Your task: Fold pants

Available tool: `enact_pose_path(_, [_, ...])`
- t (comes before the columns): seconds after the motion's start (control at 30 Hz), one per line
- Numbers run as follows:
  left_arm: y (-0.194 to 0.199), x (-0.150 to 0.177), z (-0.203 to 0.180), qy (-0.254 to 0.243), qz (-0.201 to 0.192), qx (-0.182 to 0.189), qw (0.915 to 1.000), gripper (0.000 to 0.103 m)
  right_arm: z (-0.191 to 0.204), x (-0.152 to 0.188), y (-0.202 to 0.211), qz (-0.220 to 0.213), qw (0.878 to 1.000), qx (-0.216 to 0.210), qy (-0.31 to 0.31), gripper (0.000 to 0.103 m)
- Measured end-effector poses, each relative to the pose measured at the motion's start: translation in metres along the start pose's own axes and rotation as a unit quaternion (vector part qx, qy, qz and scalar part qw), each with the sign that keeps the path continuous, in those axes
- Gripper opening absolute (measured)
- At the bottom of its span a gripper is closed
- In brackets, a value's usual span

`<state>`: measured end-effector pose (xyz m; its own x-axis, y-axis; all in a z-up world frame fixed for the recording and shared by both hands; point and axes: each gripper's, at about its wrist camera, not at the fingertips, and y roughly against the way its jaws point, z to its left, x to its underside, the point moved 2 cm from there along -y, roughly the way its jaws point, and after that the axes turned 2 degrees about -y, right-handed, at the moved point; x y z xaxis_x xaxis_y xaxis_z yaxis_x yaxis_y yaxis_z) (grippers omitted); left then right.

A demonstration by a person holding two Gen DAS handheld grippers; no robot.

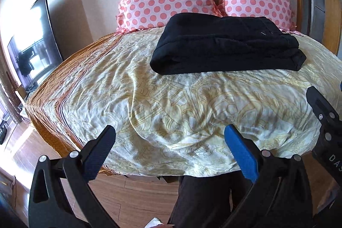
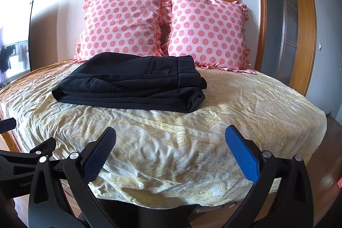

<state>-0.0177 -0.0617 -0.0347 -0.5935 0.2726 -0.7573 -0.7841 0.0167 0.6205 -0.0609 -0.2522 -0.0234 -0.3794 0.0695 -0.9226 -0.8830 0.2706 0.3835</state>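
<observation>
Folded black pants (image 2: 130,82) lie crosswise on bed (image 2: 256,104), waistband seemingly rightward.

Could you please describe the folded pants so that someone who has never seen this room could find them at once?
Start at the bed with its cream patterned cover and look toward the two pink polka-dot pillows at its head. Just in front of them lie the pants, a flat folded bundle. They are the only black, plain item on the bed.

Lower edges of two pillows (image 2: 128,22) hidden behind the folded pants (image 2: 132,82), right claw (image 1: 325,116) cut off by the left view's edge, left claw (image 2: 12,153) clipped in the right view, bed's (image 1: 192,121) right side cropped, television (image 1: 34,42) washed out by glare.
</observation>
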Motion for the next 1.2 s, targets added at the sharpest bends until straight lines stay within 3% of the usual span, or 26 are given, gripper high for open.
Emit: enact_pose_path(1.2, [-0.0068,-0.0004,-0.0075,-0.012,0.012,0.018,0.9997,0.101,-0.0041,0.0025,-0.0091,0.008,1.000,0.000,0.007,0.102])
